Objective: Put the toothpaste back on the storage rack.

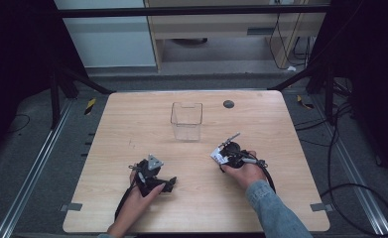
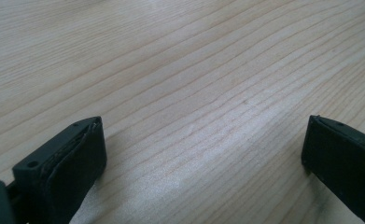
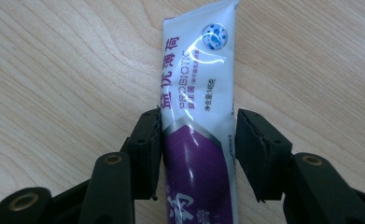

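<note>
While the right tongs straddle a toothpaste tube lying flat on the bench, one pad touching, not clamped, the left tongs rest wide open and empty.

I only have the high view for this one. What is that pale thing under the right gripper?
Observer: A white and purple tube, lying flat on the table between the right gripper's jaws.
Operator: Squeezed yet?
Observer: It doesn't look so. The pads flank it closely, but the tube shows no dent.
Operator: And the left gripper?
Observer: The left gripper has its jaws wide open over bare wood, with nothing between them.
</note>
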A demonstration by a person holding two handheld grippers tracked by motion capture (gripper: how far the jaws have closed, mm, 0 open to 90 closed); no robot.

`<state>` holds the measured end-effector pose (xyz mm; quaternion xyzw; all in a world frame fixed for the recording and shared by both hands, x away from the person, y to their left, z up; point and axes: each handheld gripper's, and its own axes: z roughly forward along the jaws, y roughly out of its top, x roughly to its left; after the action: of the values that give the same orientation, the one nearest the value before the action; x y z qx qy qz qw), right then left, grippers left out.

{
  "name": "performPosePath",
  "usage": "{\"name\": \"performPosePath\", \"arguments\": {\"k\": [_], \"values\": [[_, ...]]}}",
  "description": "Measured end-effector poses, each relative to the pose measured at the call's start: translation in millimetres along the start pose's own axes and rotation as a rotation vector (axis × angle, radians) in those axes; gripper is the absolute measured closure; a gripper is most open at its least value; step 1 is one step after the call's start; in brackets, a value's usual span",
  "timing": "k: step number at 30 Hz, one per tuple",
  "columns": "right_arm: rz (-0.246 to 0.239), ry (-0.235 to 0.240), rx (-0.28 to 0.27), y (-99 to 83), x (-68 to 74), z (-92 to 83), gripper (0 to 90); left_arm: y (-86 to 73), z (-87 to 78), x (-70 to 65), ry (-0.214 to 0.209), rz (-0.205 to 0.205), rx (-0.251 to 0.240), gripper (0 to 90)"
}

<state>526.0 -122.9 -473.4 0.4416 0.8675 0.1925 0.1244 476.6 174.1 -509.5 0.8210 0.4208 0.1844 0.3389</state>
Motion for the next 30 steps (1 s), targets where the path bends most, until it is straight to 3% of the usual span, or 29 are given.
{"name": "performPosePath", "arguments": {"k": [24,27,30], "values": [[0.001,0.021,0.044,5.6,-4.5,1.6,55.8,0.0,0.0,0.0,0.000,0.000,0.000,0.0],[-0.001,0.019,0.037,8.1,-4.6,-1.6,67.1,0.0,0.0,0.0,0.000,0.000,0.000,0.0],[-0.015,0.006,0.040,10.4,-4.0,-3.4,68.8,0.0,0.0,0.0,0.000,0.000,0.000,0.0]]}}
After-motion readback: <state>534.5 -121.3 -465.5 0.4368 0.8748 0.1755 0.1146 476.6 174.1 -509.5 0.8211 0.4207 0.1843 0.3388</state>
